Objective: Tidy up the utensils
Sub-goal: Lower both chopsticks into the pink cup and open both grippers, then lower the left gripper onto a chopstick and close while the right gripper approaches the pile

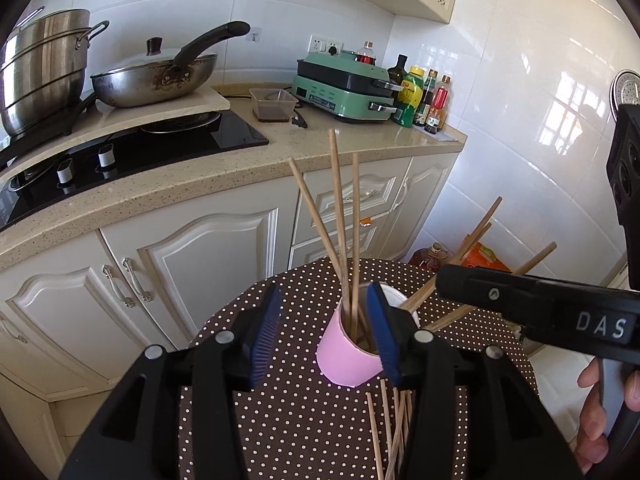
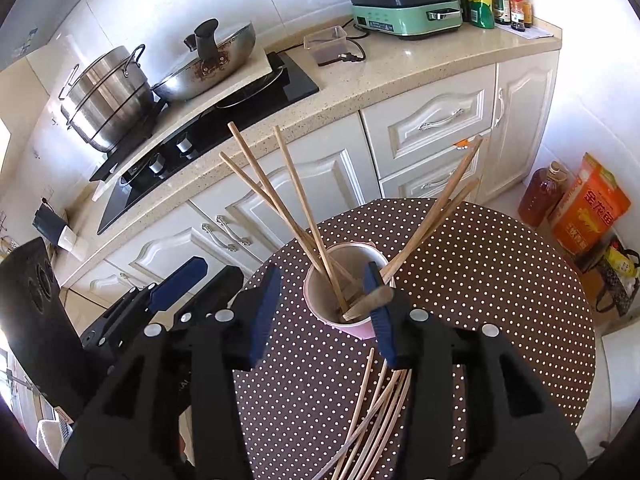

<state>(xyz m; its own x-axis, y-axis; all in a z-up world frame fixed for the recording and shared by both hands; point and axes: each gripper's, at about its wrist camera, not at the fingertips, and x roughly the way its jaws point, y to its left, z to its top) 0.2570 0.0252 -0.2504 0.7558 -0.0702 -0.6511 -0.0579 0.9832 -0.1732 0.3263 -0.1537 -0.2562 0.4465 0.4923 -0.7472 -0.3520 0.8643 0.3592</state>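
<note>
Standing upright on the brown polka-dot round surface (image 2: 500, 260), pink cylindrical cup (image 1: 348, 360) holding wooden chopsticks (image 2: 304, 216), loose wooden chopsticks (image 2: 372, 412) lying beside it, left gripper (image 1: 324, 332) and right gripper (image 2: 320, 312) fingers half open, gripping nothing.

Home kitchen, wok (image 1: 154, 80) on hob (image 1: 132, 152) (black glass), cream cabinets (image 1: 208, 256)

Pink cup (image 1: 347, 354), brown white-dotted tablecloth (image 2: 500, 264), tan chopsticks (image 1: 339, 216), mint-green cooker (image 1: 340, 88)
</note>
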